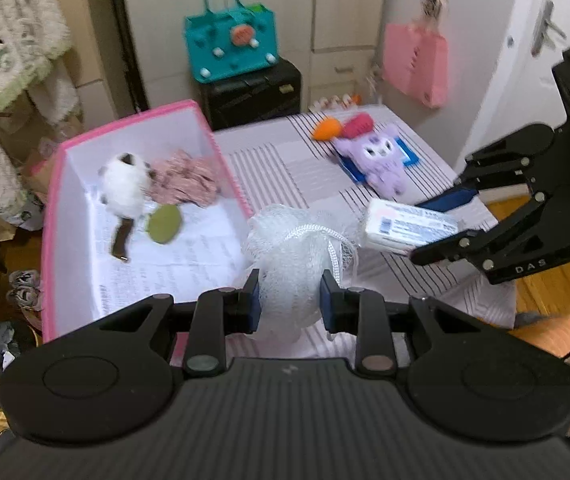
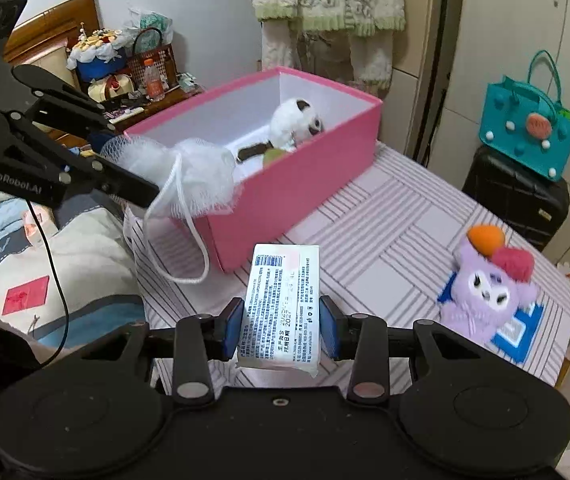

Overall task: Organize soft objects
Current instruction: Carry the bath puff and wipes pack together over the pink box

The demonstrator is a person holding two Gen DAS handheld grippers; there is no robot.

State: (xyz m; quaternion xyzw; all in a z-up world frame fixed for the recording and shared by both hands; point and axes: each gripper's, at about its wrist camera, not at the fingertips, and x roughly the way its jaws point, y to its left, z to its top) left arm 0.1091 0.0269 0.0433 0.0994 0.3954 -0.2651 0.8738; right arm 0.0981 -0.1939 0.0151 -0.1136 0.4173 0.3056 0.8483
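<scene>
Pink box (image 1: 61, 208), rigid card, white inside, at 10 o'clock on the striped table (image 1: 285, 160); white plush (image 1: 123, 190), pink cloth and green pad inside.

Left gripper (image 1: 290, 300) clamped on mesh bath pouf (image 1: 297, 248), airy, crushable. Risk: its trailing cord loop (image 2: 181, 240) may snag the box rim.

Right gripper (image 2: 281, 328) pinching tissue pack (image 2: 281, 304), slick film, flat; may slide out.

Purple plush (image 2: 481, 300) at 2 o'clock, unsorted.
</scene>
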